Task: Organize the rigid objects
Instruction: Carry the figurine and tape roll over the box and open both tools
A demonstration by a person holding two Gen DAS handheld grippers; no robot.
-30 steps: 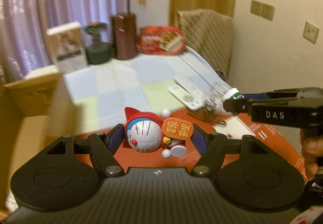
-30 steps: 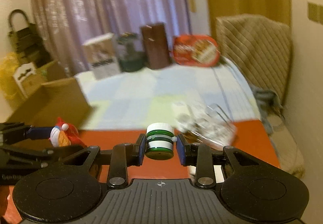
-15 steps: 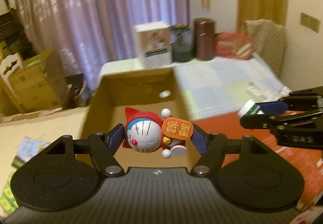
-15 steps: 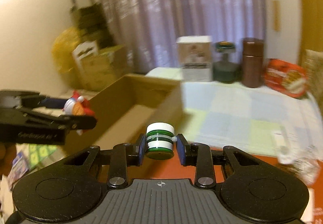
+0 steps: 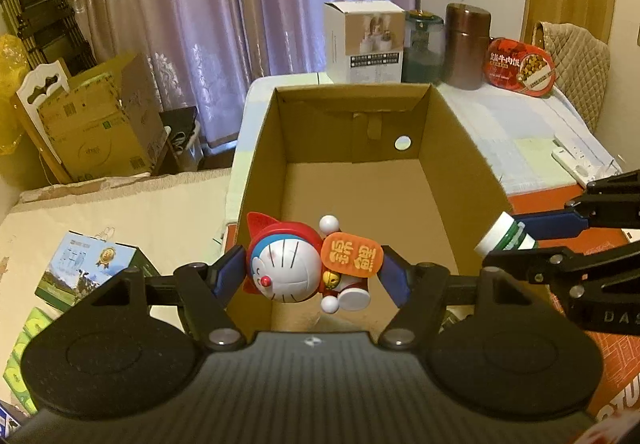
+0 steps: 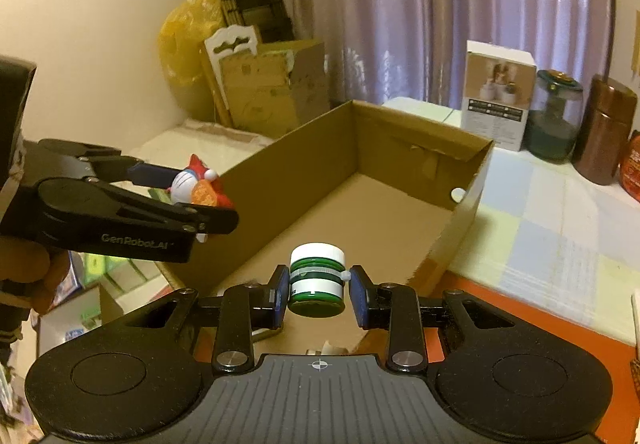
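Note:
My left gripper (image 5: 312, 276) is shut on a Doraemon figure (image 5: 292, 268) in a red hood with an orange sign, held above the near end of an open cardboard box (image 5: 452, 147). The box floor looks bare. In the right wrist view the same figure (image 6: 196, 187) shows at the left in the left gripper (image 6: 200, 199). My right gripper (image 6: 318, 290) is shut on a small green jar with a white cap (image 6: 317, 278), just above the box's (image 6: 476, 179) near edge. That jar (image 5: 506, 238) appears at the right of the left wrist view.
A white carton (image 5: 362, 41), a green jar (image 5: 422, 47), a brown canister (image 5: 466, 45) and a red tin (image 5: 520, 65) stand behind the box on a checked cloth (image 5: 532, 155). More cardboard boxes (image 5: 96, 115) and a chair are at left. A person's hand (image 6: 24, 276) holds the left gripper.
Both grippers have swung left from the red table area to over the cardboard box, each keeping its object. The box now fills the middle of both views.

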